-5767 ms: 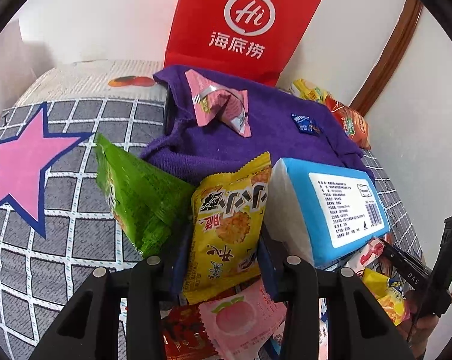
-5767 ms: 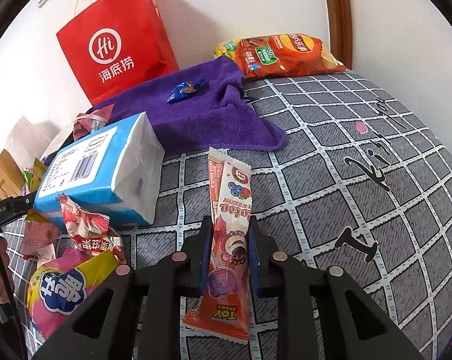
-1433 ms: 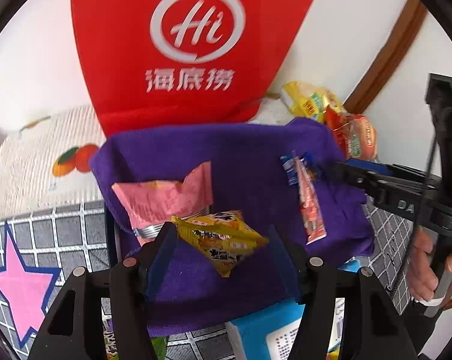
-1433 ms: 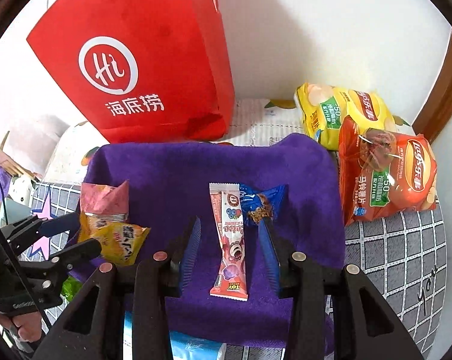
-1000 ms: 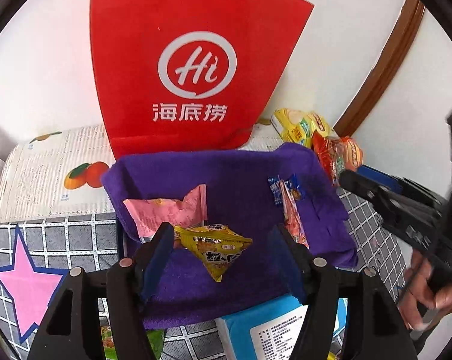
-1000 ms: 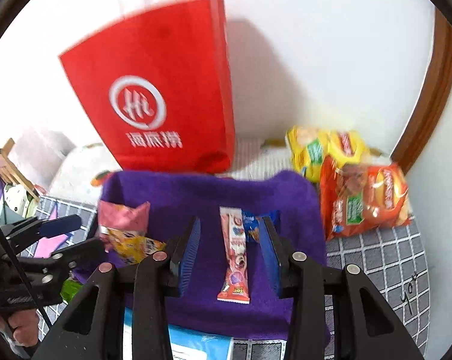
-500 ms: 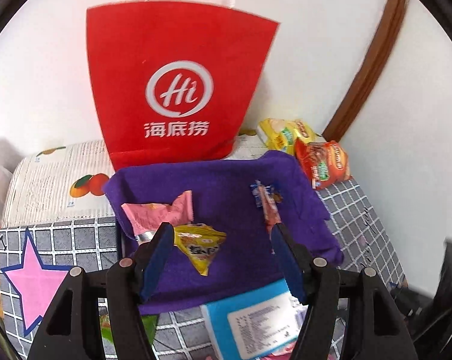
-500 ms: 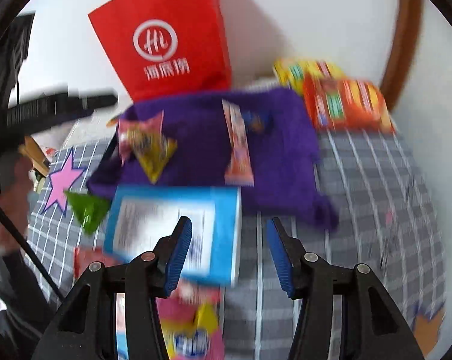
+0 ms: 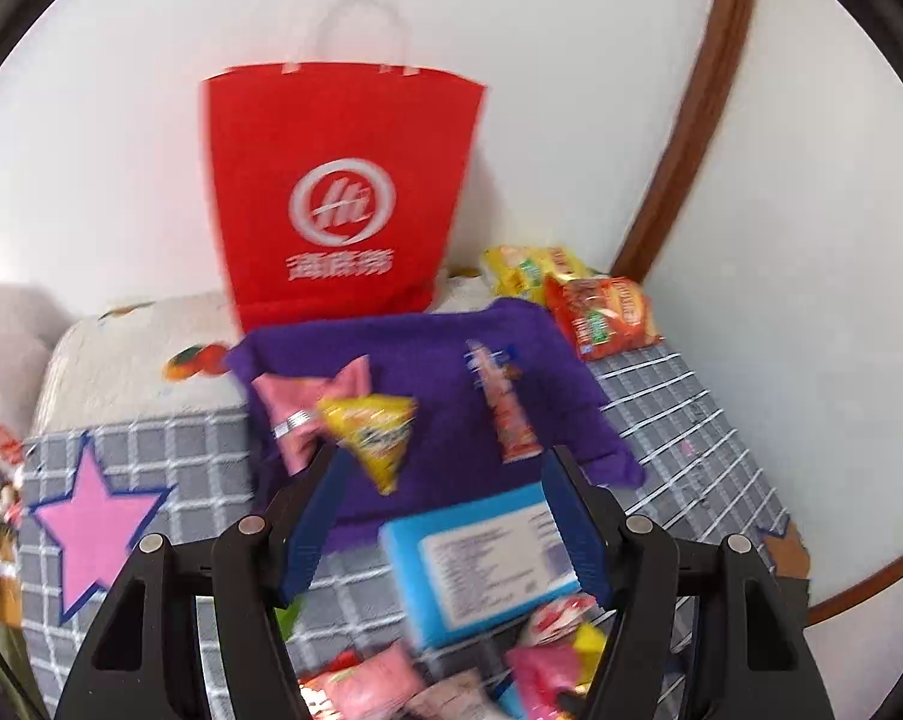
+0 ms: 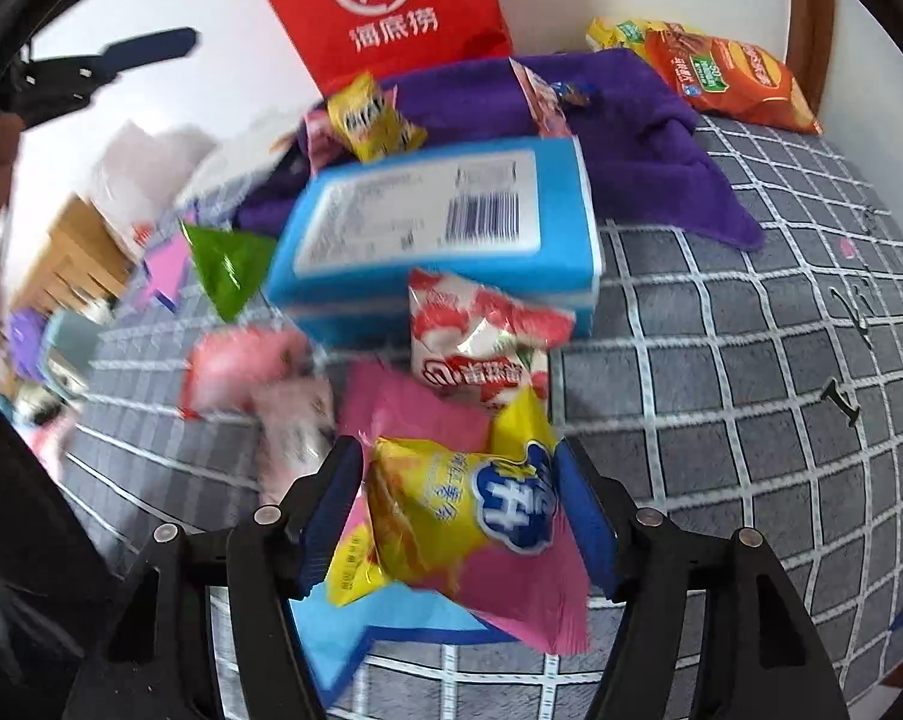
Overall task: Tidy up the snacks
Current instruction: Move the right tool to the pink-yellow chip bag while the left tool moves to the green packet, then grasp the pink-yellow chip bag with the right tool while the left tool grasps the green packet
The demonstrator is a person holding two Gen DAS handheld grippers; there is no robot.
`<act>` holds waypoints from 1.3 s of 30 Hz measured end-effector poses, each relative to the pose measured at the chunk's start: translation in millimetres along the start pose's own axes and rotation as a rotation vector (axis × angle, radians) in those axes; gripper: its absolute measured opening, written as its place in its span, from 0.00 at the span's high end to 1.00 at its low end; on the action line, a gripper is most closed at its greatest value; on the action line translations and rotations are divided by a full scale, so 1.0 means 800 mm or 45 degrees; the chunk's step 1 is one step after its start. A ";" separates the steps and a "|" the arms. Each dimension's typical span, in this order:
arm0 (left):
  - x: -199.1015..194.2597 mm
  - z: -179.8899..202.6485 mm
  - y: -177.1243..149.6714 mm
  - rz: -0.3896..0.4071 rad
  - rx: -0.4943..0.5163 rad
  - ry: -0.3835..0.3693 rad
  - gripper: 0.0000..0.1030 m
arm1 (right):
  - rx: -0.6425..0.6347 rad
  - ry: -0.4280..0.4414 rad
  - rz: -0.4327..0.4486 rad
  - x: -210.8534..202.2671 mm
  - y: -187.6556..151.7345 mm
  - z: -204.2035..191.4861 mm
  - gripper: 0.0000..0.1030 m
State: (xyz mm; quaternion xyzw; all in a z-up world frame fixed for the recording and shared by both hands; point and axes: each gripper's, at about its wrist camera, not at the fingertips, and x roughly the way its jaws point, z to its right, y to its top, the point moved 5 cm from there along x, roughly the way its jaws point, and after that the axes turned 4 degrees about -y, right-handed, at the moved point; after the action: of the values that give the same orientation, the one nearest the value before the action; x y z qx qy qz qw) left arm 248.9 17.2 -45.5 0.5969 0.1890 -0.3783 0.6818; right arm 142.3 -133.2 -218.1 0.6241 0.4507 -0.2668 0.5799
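Observation:
A purple towel (image 9: pixel 427 360) lies on the grey checked bed and bears a pink packet (image 9: pixel 298 402), a yellow snack bag (image 9: pixel 373 426), a long pink bar (image 9: pixel 505 414) and a small blue candy. My left gripper (image 9: pixel 445 516) is open and empty, held high above the blue tissue pack (image 9: pixel 487 558). My right gripper (image 10: pixel 460 510) is open, low over the loose pile, its jaws on either side of a yellow and pink snack bag (image 10: pixel 469 516). A red and white packet (image 10: pixel 481 342) lies just beyond it. The towel also shows in the right wrist view (image 10: pixel 631 120).
A red paper bag (image 9: pixel 337 198) stands against the wall behind the towel. Orange and yellow chip bags (image 9: pixel 601 306) lie in the far right corner. A green packet (image 10: pixel 229 264) and pink packets (image 10: pixel 247 372) lie left of the tissue pack (image 10: pixel 445 222).
Both grippers have pulled back from the towel. The left one has risen; the right one has dropped low and moved over the loose pile, around the yellow and pink bag.

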 end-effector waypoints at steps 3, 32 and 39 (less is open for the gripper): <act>-0.010 -0.036 -0.021 -0.018 -0.042 0.086 0.37 | 0.019 0.000 0.046 -0.001 -0.009 0.005 0.34; 0.065 -0.131 -0.119 -0.172 -0.226 0.168 0.37 | 0.086 0.045 0.123 -0.027 -0.030 0.059 0.43; 0.097 -0.134 -0.120 -0.187 -0.220 0.212 0.39 | 0.147 0.015 0.102 -0.007 -0.034 0.083 0.42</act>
State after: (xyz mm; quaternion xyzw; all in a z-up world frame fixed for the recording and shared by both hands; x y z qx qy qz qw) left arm 248.8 97.3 -188.2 0.5498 0.3202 -0.3586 0.6830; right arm 129.0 -201.0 -238.8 0.6753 0.4126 -0.2654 0.5507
